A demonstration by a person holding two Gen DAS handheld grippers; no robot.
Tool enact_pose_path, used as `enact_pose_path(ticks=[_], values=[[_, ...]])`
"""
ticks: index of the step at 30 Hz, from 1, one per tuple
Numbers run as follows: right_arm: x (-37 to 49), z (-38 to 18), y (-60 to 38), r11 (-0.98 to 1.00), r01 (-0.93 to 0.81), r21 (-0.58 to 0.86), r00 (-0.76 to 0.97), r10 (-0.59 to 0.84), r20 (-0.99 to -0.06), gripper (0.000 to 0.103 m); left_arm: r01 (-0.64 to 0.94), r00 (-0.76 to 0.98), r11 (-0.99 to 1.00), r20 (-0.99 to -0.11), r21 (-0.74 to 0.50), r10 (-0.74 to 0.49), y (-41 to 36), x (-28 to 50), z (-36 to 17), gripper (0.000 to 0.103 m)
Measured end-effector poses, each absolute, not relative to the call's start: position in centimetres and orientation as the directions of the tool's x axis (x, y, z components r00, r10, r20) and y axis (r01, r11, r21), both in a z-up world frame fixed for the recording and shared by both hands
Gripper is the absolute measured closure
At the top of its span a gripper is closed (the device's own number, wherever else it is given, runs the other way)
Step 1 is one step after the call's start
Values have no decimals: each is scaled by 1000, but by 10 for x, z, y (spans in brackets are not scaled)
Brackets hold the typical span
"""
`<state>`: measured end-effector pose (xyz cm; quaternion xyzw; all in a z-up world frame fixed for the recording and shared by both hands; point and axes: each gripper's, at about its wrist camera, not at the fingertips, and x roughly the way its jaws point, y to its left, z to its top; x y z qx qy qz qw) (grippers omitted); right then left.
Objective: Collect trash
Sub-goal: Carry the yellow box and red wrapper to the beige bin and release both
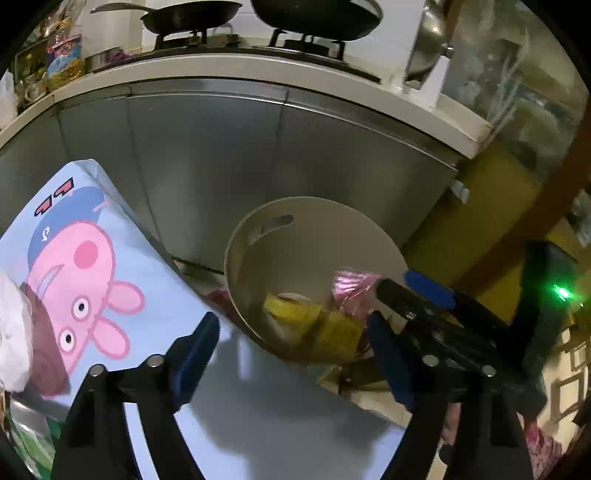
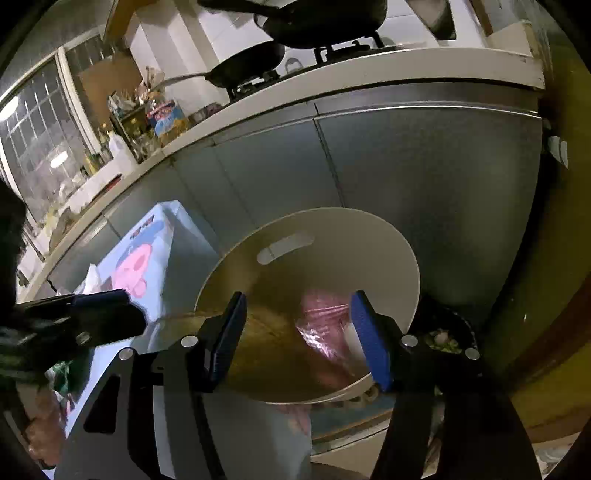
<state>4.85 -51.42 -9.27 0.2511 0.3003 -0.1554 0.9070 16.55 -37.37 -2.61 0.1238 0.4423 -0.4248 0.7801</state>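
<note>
Nearest the left wrist camera, the left gripper (image 1: 291, 354) is hanging with its jaws spread wide and nothing between them, over a pale blue tabletop (image 1: 258, 417) printed with a pink cartoon pig (image 1: 79, 295). In the right wrist view, the right gripper (image 2: 297, 341) is likewise standing wide open, its blue pads gripping nothing, poised right at the mouth of a cream bin (image 2: 332, 229).

Just beyond the table's edge, the bin (image 1: 314, 214) is sitting low beside the table with a slot handle in its wall. Trash is lying inside it: a pink foil wrapper (image 1: 352, 290) and yellow wrappers (image 1: 314, 317). The pink wrapper (image 2: 321, 325) is showing between the right gripper's fingers but is not touched by them.

Behind the bin, grey metal cabinet doors (image 1: 221, 155) are running under a white counter (image 1: 258, 70). Farthest off, two dark pans (image 1: 192, 16) are resting on the stove.
</note>
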Motion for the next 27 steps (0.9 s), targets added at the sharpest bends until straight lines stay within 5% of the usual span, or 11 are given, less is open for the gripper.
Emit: enact_pose_path(ticks=[10, 18, 27], values=[[19, -74, -477, 819, 357, 448, 836, -67, -544, 44, 710, 302, 654, -725, -263, -619, -271, 133, -5, 24], [35, -64, -390, 853, 173, 492, 839, 133, -527, 45, 659, 388, 710, -696, -249, -604, -146, 75, -5, 24], [62, -69, -270, 868, -42, 495, 737, 361, -571, 46, 321, 573, 916, -721, -239, -389, -1, 68, -15, 18]])
